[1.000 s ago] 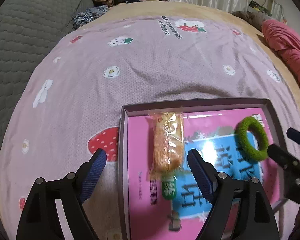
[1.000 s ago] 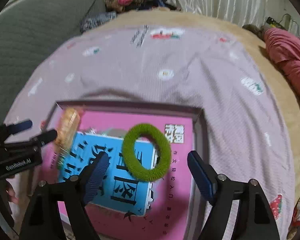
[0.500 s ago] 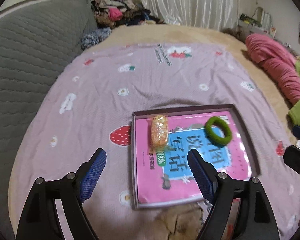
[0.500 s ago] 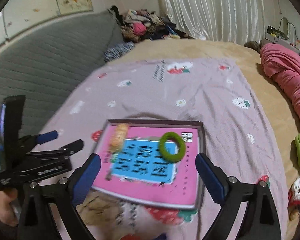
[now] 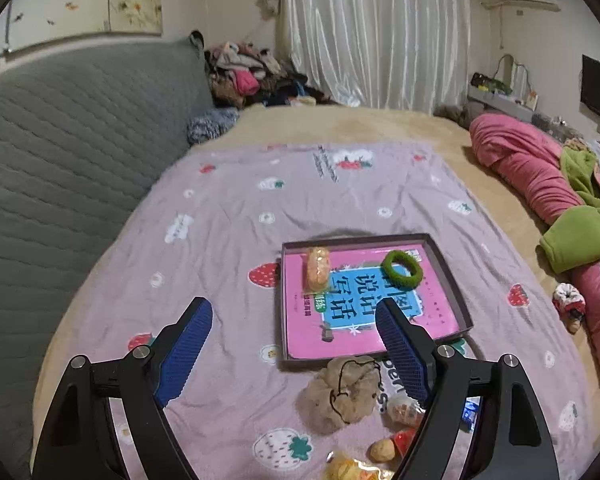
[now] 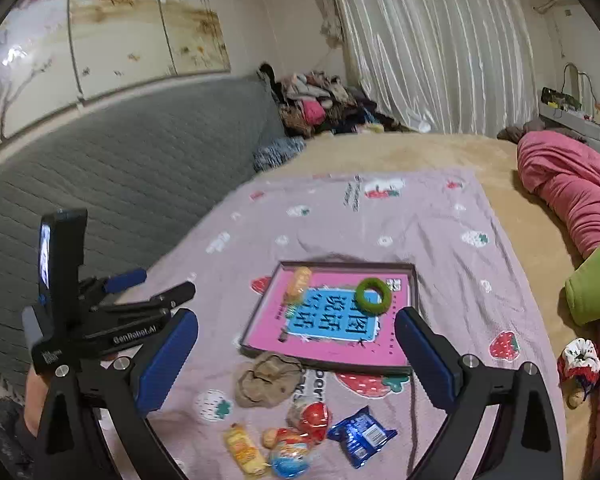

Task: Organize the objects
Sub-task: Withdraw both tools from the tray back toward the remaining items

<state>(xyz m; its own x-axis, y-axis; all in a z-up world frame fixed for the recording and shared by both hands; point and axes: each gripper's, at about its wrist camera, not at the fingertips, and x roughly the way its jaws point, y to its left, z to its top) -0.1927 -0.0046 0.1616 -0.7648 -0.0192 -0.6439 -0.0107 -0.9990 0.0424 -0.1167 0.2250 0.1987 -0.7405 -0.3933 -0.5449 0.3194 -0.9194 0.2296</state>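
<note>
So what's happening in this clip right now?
A person is tidying small things on a bed into a shallow box. A snack bar and a green hair tie already lie in it. Both tongs, left and right, are open and empty, the right having just opened. A beige pouch and wrapped snacks remain outside the box.

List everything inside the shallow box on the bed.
The box holds a pink book lying flat, with an orange snack packet and a green ring on its cover. Whatever lies under the book is hidden.
</note>
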